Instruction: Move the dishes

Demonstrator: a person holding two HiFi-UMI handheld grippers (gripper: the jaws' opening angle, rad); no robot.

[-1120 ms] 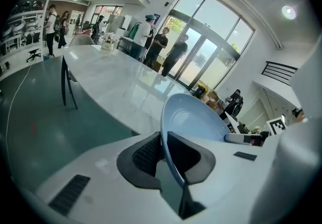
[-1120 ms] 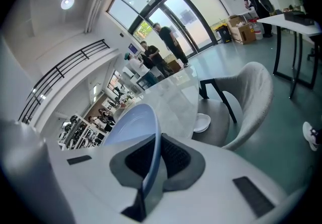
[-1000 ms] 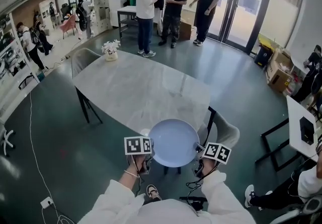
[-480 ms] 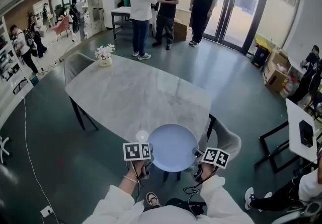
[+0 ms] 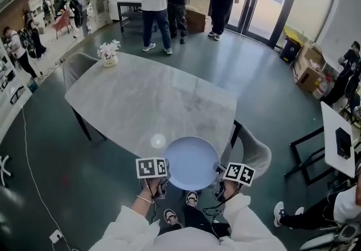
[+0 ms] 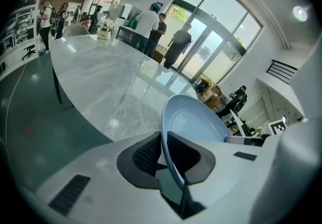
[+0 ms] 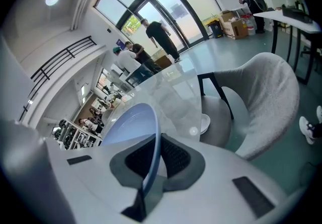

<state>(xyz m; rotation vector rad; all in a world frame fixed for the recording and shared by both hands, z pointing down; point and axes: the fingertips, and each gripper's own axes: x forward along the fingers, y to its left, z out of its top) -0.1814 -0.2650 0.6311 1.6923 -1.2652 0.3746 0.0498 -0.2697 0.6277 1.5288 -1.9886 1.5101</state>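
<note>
No legible text, label, brand, number or sign in any view

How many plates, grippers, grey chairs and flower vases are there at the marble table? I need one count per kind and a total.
plate: 1
grippers: 2, left gripper and right gripper
grey chairs: 2, far chair and near chair
flower vase: 1
total: 6

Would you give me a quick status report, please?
Left gripper, right gripper: shut on blue plate, opposite rims. Plate at near edge of marble table. Only a flower vase on it, far end.
</note>
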